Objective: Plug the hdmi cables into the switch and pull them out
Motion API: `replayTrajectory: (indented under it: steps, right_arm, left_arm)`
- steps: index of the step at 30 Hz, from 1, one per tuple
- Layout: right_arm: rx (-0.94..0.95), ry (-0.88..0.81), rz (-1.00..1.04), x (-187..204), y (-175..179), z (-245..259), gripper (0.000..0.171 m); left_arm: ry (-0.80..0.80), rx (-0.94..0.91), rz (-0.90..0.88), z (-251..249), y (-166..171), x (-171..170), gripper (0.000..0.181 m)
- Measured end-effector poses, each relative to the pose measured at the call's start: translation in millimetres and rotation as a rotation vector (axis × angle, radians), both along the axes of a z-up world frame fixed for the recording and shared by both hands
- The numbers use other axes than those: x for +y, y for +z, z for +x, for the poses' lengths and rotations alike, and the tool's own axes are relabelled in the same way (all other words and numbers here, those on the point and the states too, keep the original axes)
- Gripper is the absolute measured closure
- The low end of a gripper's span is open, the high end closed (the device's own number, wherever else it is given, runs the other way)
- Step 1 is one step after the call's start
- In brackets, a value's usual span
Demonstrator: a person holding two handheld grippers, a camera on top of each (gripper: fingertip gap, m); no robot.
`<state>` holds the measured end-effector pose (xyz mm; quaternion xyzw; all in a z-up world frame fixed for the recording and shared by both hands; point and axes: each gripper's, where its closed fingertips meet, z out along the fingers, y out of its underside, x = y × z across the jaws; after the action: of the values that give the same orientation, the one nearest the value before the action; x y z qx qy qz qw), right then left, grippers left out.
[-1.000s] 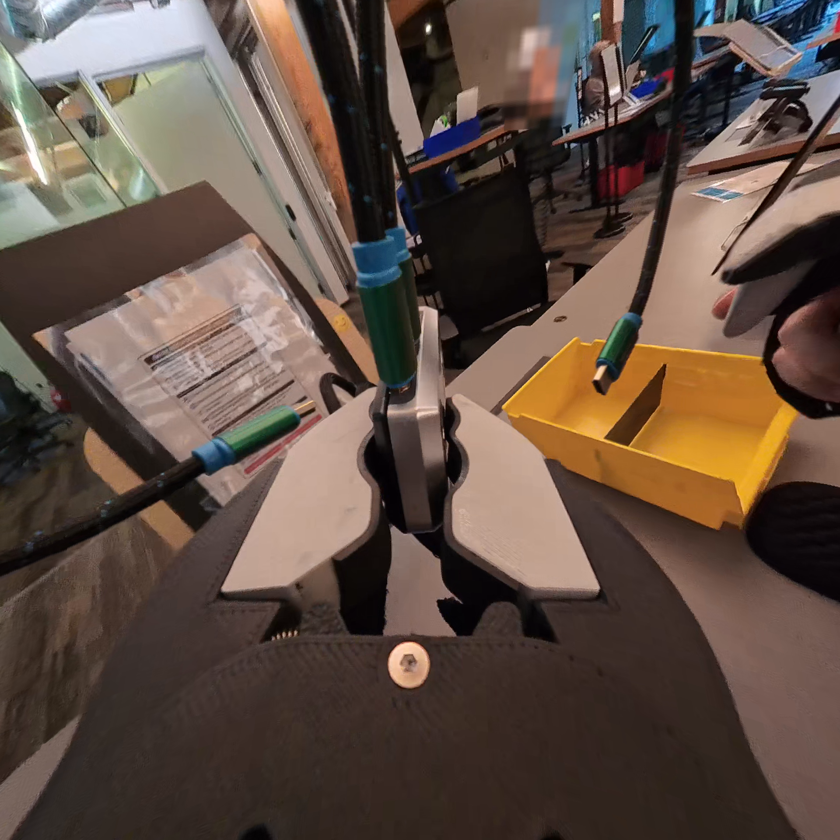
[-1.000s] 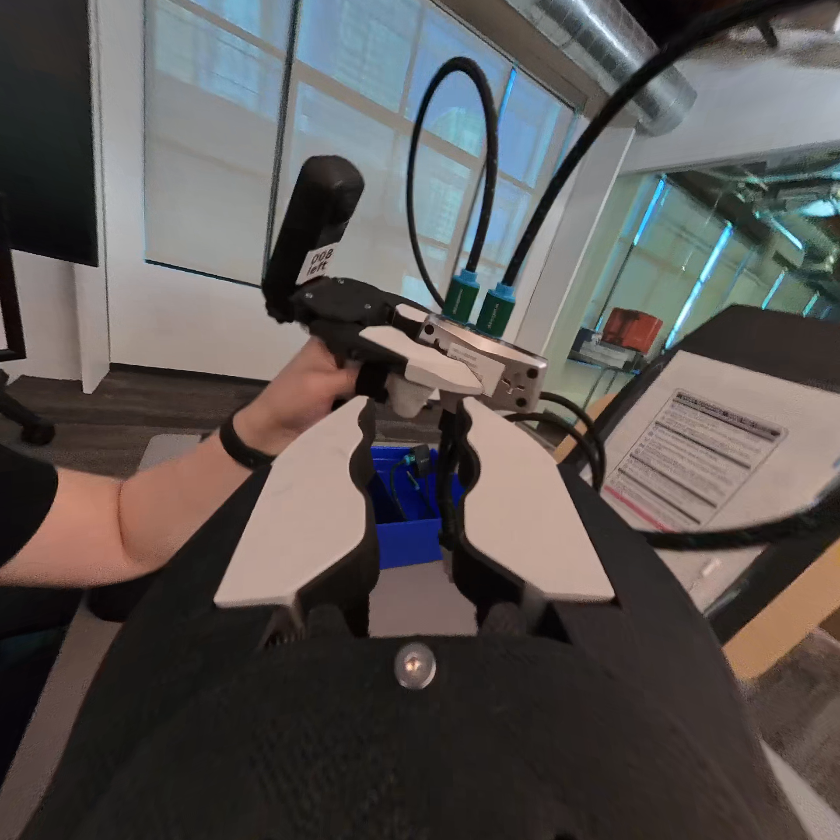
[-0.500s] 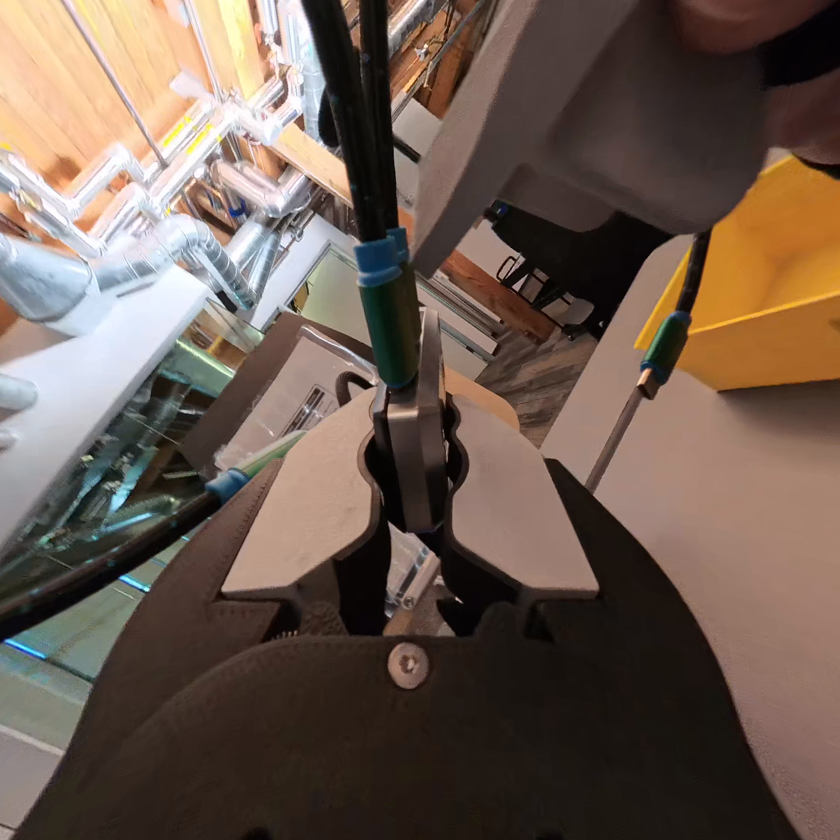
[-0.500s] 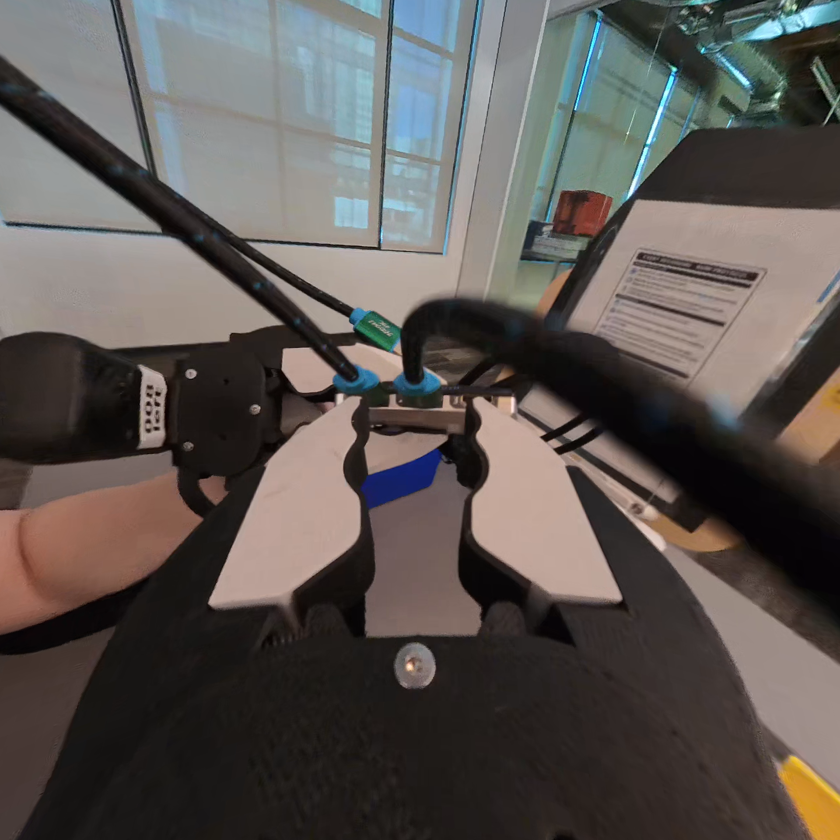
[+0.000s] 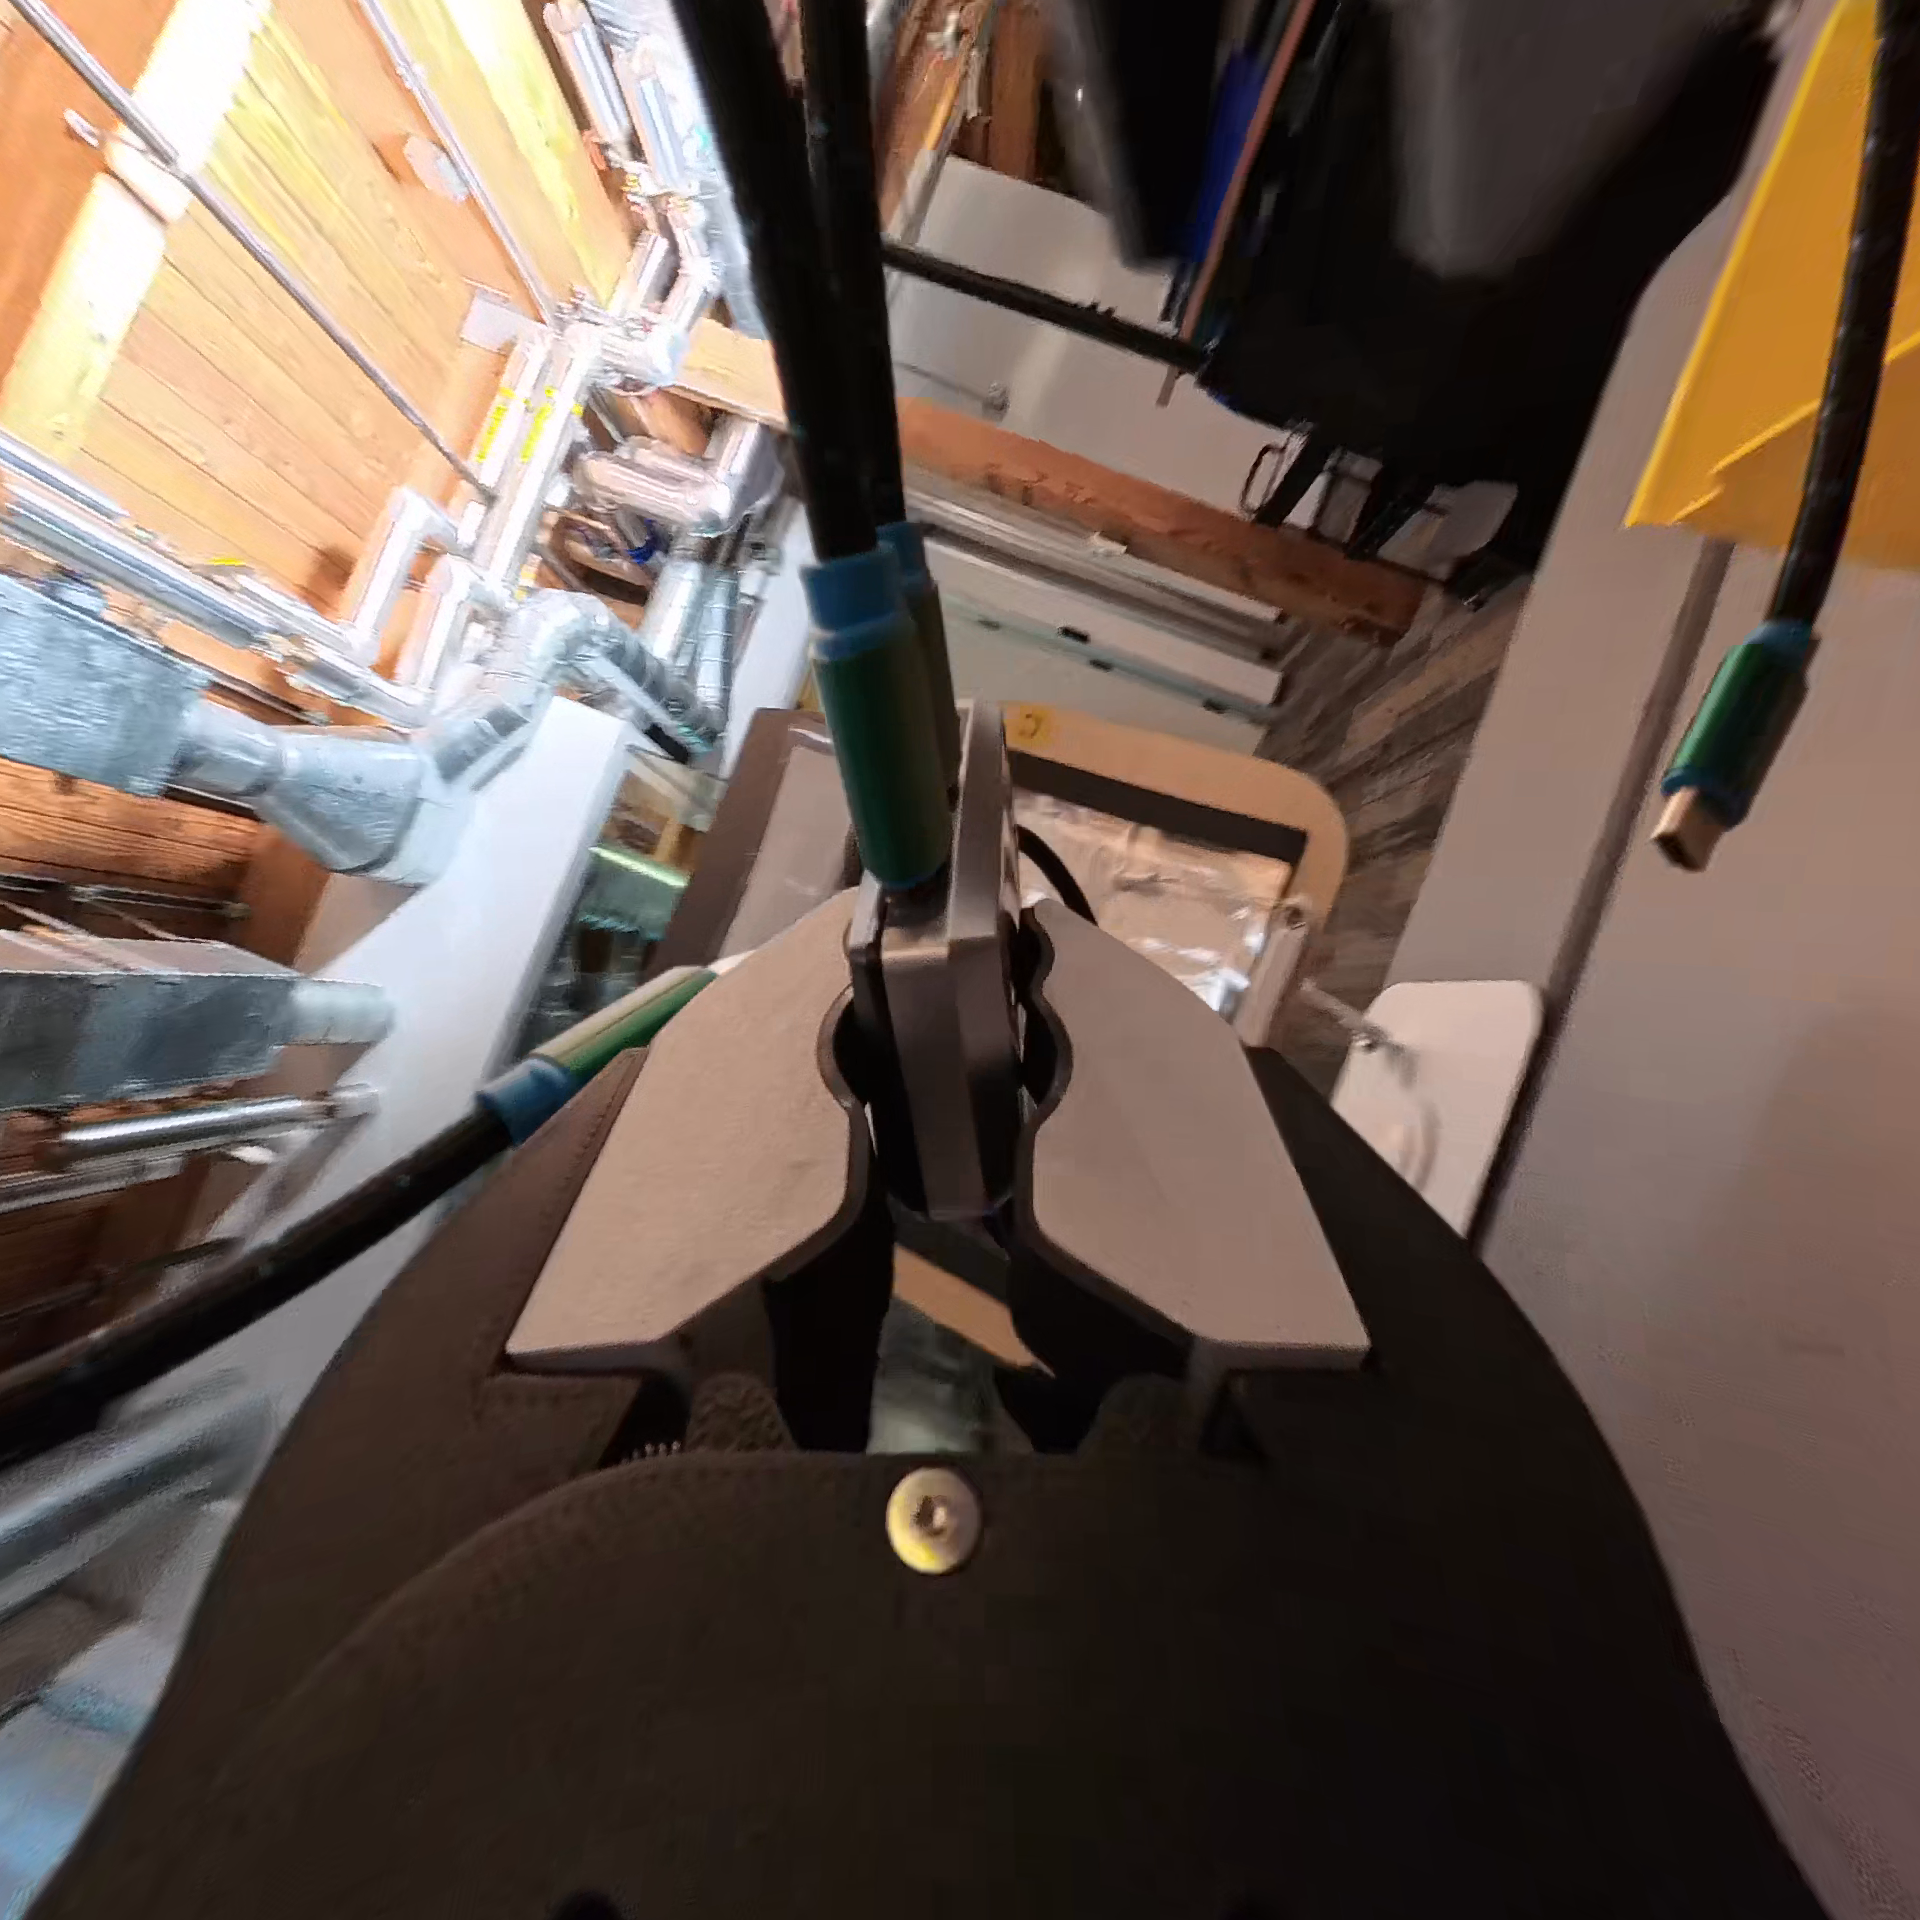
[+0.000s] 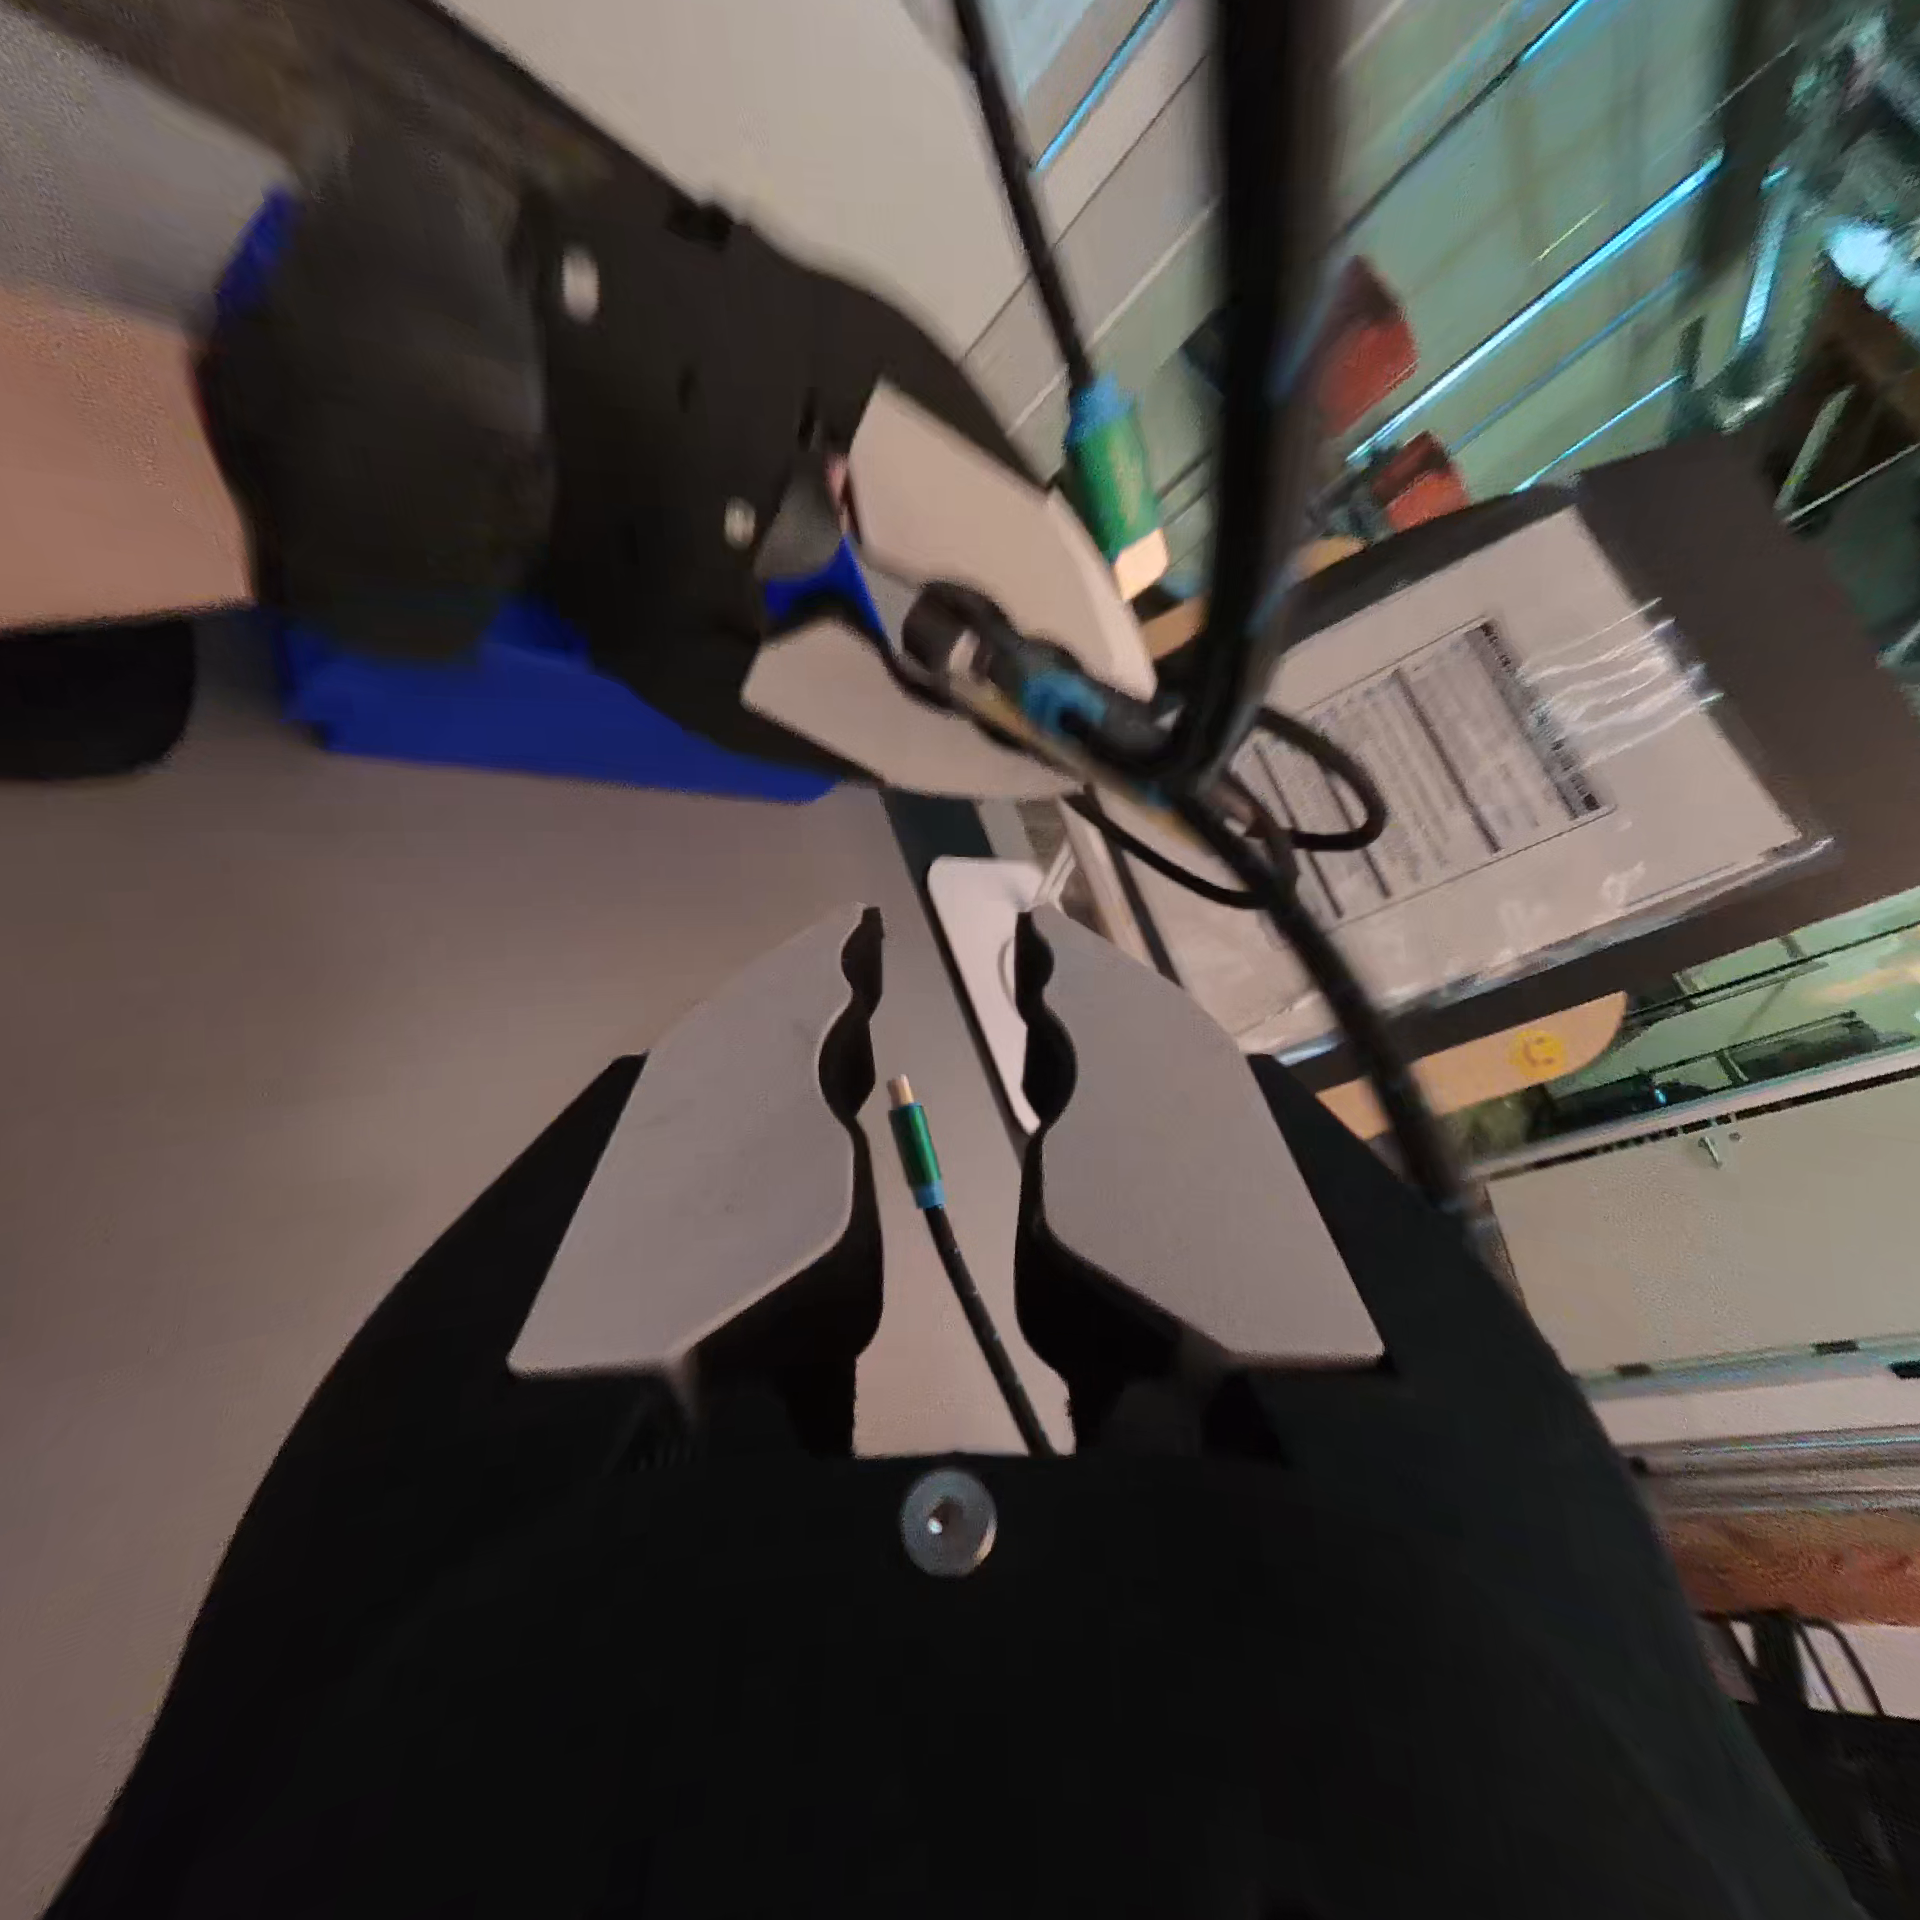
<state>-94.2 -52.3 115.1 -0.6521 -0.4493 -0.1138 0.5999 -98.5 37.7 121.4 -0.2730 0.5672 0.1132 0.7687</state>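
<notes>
In the left wrist view, a black braided HDMI cable with a green and blue plug is seen at the far left; its tip is hidden behind the left finger, so its connection cannot be told. At the centre, the left tool is clamped on the grey metal switch, which is held on edge between the two grey fingers. Two green plugs with blue collars are seated in the switch's upper edge, one largely hidden behind the other, and their black cables are cut off by the top of the frame. To the right, a loose HDMI plug hangs free on its cable, its gold tip bare, in front of the grey bench. A yellow bin is cut off at the upper right corner. The background is tilted and blurred.

In the right wrist view, a blue bin is seen at the left, partly hidden by the blurred left tool and the switch it holds, which can barely be made out. At the centre, the right tool is parted and holds nothing. Between its fingers, lower down, a small green plug on a thin black cable is seen against the bench; whether it lies on the bench or hangs above it cannot be told. Further right, another green plug dangles unplugged. A printed sheet in a plastic sleeve is propped at the right.
</notes>
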Motion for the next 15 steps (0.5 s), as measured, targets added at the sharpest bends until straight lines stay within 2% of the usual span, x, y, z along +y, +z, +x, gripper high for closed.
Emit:
replayTrajectory:
  steps: [2, 6, 10, 12, 15]
  right_arm:
    - [0.089, -0.021, 0.025, -5, 14, -5, 0.148]
    - [0.113, -0.128, -0.05, 2, 5, 9, 0.152]
    - [0.15, 0.03, 0.165, -1, 28, -7, 0.146]
    - [0.184, 0.093, 0.167, -3, 27, -17, 0.146]
    - [0.195, 0.05, 0.153, 4, 24, -15, 0.152]
  left_arm:
    - [0.039, -0.002, 0.096, 1, -2, 2, 0.159]
    - [0.045, -0.025, 0.124, 1, -3, 3, 0.16]
    - [0.027, -0.038, 0.155, 2, -2, -3, 0.159]
    - [0.019, -0.041, 0.171, 3, -3, -7, 0.159]
    - [0.033, -0.04, 0.209, 4, -3, -9, 0.159]
